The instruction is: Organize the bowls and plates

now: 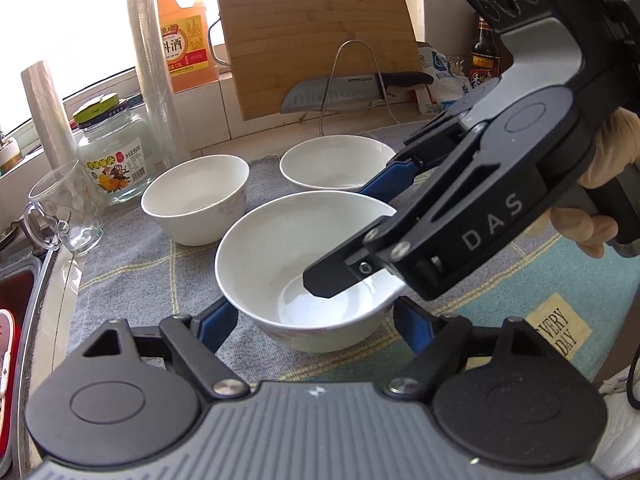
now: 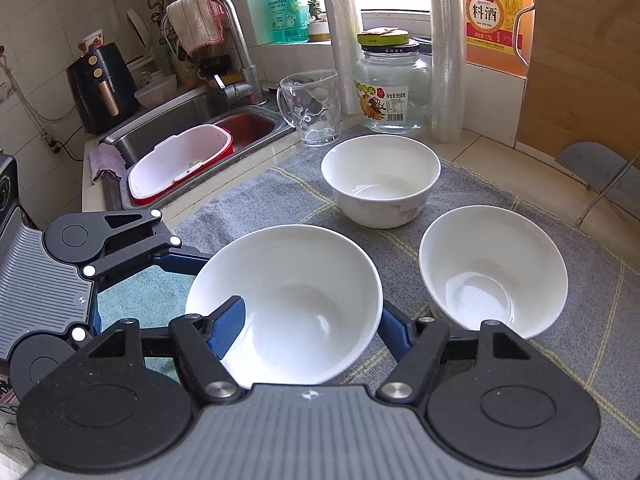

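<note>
While the right gripper (image 1: pixel 352 236) pinches the near bowl's (image 1: pixel 280 252) rim and the left gripper (image 1: pixel 316 320) gapes, a thin hold risks slipping.

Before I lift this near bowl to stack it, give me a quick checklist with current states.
1. Right gripper straddles the near white ceramic bowl's wall, one finger inside, one outside: ok.
2. Its grip closed firmly: cannot tell.
3. Left gripper open, either side of the bowl: ok.
4. Near bowl empty: ok.
5. The two other white bowls, far and right-hand, upright and empty for stacking: ok.
6. Clear glass mug stands clear of the bowls: ok.
</note>
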### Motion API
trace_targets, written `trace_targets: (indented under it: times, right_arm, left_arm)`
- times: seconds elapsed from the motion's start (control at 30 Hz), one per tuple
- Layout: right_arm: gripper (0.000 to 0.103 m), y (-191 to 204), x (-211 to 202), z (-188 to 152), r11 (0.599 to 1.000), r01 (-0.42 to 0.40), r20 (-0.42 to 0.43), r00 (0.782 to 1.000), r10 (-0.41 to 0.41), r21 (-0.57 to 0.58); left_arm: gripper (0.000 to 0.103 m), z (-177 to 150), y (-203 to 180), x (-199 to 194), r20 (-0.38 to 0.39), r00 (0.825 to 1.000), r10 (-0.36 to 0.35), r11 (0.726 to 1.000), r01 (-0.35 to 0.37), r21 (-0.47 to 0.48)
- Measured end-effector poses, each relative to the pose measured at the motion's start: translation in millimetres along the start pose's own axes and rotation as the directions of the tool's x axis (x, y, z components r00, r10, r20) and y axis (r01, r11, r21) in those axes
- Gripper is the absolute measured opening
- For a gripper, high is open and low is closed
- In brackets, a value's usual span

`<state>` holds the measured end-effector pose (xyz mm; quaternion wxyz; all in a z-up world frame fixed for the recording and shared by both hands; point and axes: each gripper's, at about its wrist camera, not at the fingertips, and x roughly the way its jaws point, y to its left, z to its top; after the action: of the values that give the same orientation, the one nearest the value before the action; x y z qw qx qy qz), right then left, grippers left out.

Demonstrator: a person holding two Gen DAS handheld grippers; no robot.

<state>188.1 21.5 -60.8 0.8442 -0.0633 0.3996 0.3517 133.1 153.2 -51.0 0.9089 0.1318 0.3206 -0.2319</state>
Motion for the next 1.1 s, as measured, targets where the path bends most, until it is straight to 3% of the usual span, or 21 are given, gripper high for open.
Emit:
trace_targets:
  times: [0.37,0.73,1.1]
  right_arm:
    - [0.077,-6.9,-41.6,-34.0,0.993,0.088,0.013,0.996,-0.090,0.075]
    - [0.078,-24.9,-83.0,-74.2,0.968,0.184,0.002,0.982,-0.187,0.168]
    - [0.079,-39.0,-101.5,-96.3,0.953,0.219,-0.019,0.975,-0.220,0.211]
  left_arm:
    - [0.084,10.7,-35.3,5.6,0.004,0.994,-0.112,0.991,0.112,0.076]
    - [0.084,21.3,-77.0,20.7,-0.008,0.971,-0.240,0.962,0.239,0.131]
    - [0.084,26.3,-99.1,32.3,-0.030,0.954,-0.297,0.942,0.298,0.157]
